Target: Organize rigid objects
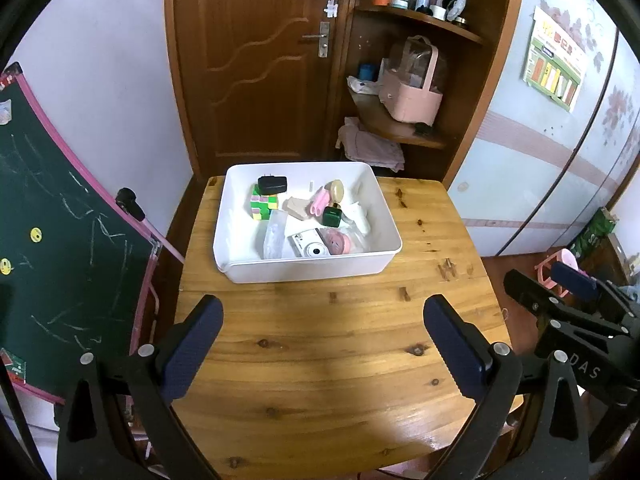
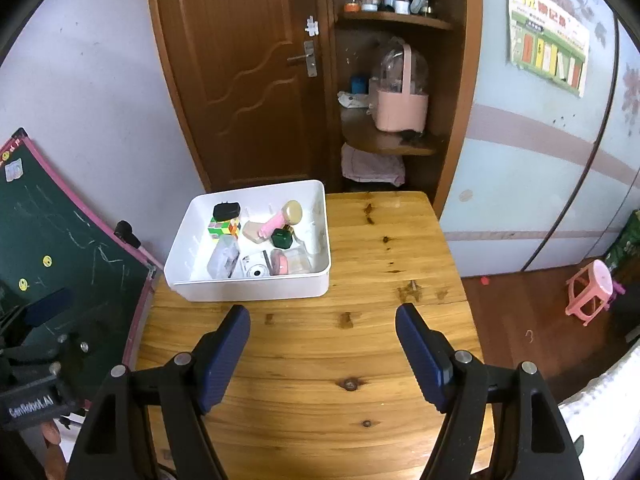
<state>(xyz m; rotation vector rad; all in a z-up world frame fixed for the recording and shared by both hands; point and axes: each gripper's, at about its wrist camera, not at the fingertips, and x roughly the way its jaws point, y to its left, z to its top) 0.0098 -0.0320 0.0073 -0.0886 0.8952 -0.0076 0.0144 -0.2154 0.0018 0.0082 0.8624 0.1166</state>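
Note:
A white plastic bin [image 1: 312, 270] stands at the far side of the wooden table [image 1: 340, 360]; it also shows in the right wrist view [image 2: 256, 290]. Inside lie several items: a black charger [image 1: 272, 185] on a colour cube [image 1: 262, 203], a white camera [image 1: 310, 246], a green bottle [image 1: 332, 216], a pink tube [image 1: 320, 200] and a clear box [image 1: 274, 238]. My left gripper [image 1: 323, 312] is open and empty above the table's near half. My right gripper [image 2: 322, 318] is open and empty, in front of the bin.
A green chalkboard [image 1: 52, 232] leans at the table's left. Behind the table are a brown door [image 1: 260, 60] and corner shelves with a pink basket [image 1: 412, 96]. A pink stool [image 2: 592, 292] stands on the floor at right.

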